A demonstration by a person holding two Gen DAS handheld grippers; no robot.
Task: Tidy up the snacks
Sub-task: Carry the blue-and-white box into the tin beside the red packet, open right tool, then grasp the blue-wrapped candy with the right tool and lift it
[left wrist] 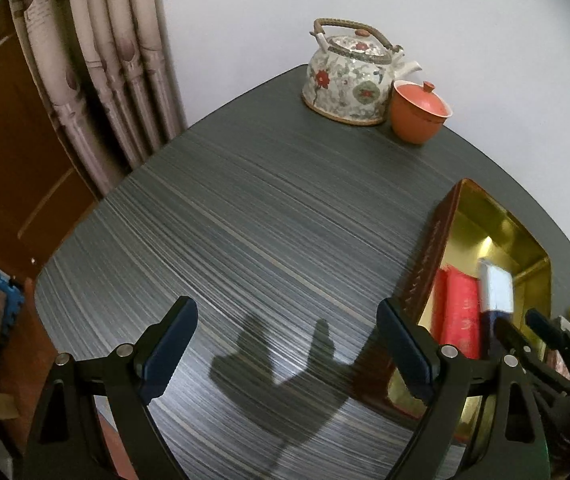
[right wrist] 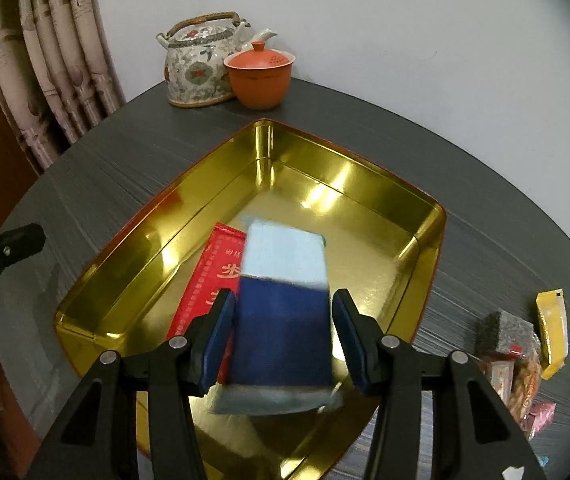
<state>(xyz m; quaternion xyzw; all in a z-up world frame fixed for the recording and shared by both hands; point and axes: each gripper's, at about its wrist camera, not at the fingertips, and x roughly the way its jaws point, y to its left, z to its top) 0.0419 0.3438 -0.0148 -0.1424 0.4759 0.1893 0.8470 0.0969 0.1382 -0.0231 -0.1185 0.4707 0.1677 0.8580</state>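
right tool (right wrist: 281, 336): closed on a blue packet with pale blue ends (right wrist: 283, 312), which is held by its long sides above the tin.
packet position: it is kept lengthwise between the pads, its far end jutting past the fingertips, partly above a red printed packet (right wrist: 209, 280).
open gold-lined tin box (right wrist: 429, 240): it is set mid-bench, judged to be the collecting place; the red packet is already laid inside, near the left wall.
left tool (left wrist: 285, 344): it is held wide open, with nothing between the pads, over bare dark striped bench (left wrist: 245, 220) just left of the tin.
remaining snacks (right wrist: 525, 344): a small pile of wrapped pieces is left on the bench right of the tin, well apart from both tools.
step: judged as lowering the packet beside the red one.
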